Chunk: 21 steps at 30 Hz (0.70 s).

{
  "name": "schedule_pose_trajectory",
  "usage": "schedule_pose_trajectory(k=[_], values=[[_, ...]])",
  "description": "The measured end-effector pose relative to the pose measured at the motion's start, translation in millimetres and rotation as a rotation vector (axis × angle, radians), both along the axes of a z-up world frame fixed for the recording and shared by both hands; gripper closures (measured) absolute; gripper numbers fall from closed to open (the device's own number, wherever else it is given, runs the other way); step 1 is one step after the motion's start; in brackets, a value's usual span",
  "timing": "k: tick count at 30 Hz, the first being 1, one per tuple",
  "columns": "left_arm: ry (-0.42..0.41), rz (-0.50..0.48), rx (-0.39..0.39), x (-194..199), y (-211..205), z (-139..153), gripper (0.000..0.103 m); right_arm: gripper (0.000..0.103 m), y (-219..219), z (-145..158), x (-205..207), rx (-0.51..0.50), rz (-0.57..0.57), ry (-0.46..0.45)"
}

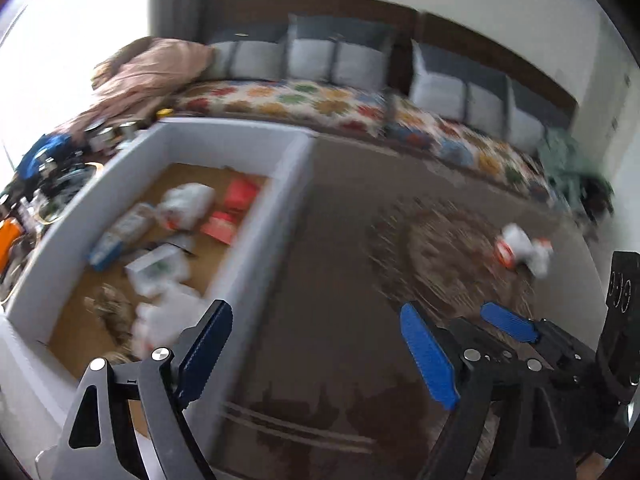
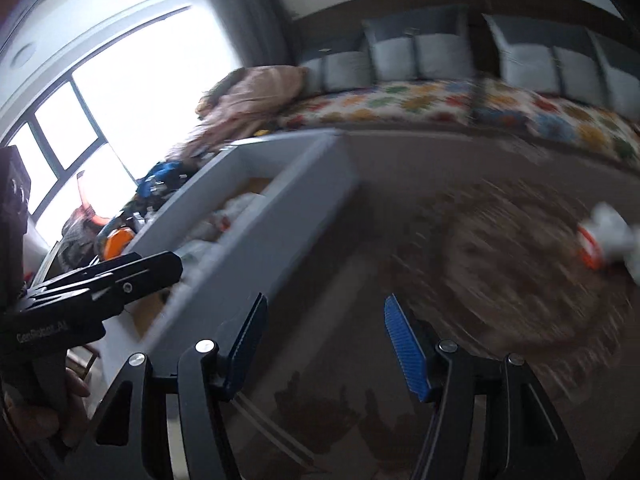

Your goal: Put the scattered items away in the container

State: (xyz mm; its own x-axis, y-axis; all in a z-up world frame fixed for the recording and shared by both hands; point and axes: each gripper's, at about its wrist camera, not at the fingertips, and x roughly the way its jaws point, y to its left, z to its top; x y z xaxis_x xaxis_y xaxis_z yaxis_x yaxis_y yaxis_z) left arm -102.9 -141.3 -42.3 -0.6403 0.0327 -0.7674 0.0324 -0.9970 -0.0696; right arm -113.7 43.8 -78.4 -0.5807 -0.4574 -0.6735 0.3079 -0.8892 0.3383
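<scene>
Both grippers, left gripper (image 1: 316, 356) and right gripper (image 2: 326, 348), gape wide and empty. Container (image 1: 276, 196), already holding packets, sits ahead-left; one white-and-orange packet (image 1: 524, 250) lies ahead-right on the carpet (image 1: 340, 280), apparently next to fetch.

Both wrist views look forward and down, close over the carpet (image 1: 340, 240). They share the white container (image 1: 276, 200) (left side) and the sofa (image 2: 440, 104) beyond.

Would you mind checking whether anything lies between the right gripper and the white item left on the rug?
Nothing visible does: only bare rug lies between the open right gripper and the white-and-orange item.
</scene>
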Motion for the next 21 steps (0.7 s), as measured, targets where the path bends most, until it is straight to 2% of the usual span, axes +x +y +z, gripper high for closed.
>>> schedule_pose_trajectory(k=[7,11,15,21], values=[[0.001,-0.153,-0.068,25,118,-16,0.017,0.041,126,-32,59,-0.048,-0.204,-0.06],[0.01,-0.218,-0.127,36,159,-15,0.017,0.041,173,-40,83,-0.104,-0.302,-0.079],[0.026,-0.255,-0.172,44,183,-12,0.017,0.041,193,-46,95,-0.145,-0.363,-0.088],[0.03,-0.275,-0.2,49,193,-11,0.017,0.041,203,-53,102,-0.166,-0.388,-0.096]])
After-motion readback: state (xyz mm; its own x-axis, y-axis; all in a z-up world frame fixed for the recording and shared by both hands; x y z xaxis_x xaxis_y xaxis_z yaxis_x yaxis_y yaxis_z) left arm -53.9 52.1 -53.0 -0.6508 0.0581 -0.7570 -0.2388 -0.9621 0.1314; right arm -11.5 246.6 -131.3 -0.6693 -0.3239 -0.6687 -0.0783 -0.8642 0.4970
